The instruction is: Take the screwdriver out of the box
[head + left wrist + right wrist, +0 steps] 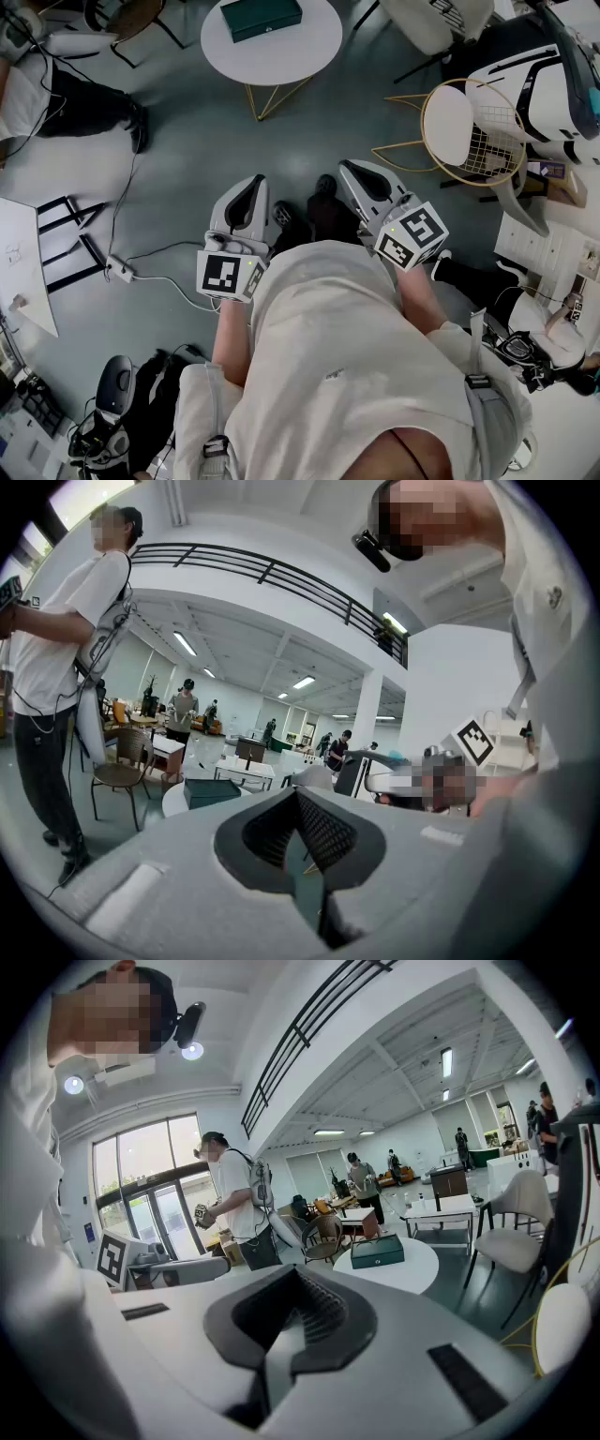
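Ahead, closed green box point(261, 17) on round table point(309, 52); left hand-held gripper point(255, 182), right hand-held gripper point(348, 168) pressed together.

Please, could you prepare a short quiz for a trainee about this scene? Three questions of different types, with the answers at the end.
1. True or false: the dark green box lies closed on the round white table.
2. What is between the jaws of the right gripper? A) a screwdriver B) nothing, the jaws are shut C) the lid of the box
3. Short answer: is the left gripper touching the box, or apart from it?

Key
1. True.
2. B.
3. Apart. The box stands on the table across the floor, ahead of both grippers. No screwdriver is in view.
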`<state>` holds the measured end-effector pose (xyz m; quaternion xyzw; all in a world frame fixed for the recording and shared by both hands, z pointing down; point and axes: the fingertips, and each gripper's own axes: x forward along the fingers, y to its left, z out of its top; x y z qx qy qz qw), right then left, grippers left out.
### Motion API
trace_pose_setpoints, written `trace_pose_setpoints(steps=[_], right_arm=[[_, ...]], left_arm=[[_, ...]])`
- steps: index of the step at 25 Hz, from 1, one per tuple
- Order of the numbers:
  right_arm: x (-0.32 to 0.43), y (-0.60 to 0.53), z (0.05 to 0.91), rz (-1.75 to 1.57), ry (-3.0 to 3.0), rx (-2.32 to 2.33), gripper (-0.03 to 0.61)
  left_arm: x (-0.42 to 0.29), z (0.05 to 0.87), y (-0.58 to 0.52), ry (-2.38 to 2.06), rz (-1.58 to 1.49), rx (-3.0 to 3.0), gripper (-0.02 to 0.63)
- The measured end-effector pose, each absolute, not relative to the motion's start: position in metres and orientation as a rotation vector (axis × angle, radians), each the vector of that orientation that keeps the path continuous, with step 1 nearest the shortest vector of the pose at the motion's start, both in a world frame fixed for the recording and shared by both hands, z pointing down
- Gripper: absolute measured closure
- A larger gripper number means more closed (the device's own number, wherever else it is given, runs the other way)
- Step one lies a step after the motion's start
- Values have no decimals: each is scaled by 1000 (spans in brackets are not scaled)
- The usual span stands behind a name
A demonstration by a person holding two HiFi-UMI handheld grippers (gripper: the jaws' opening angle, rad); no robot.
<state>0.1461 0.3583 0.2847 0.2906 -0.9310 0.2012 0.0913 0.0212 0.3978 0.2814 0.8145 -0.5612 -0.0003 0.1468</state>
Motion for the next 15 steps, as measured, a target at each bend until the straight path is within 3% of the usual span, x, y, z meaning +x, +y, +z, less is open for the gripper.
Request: trace_pose_setpoints(steps=[15], right_arm=[[159,384,284,607,-2726,927,574]], left_arm=[[30,281,421,-1558,43,2342,604]])
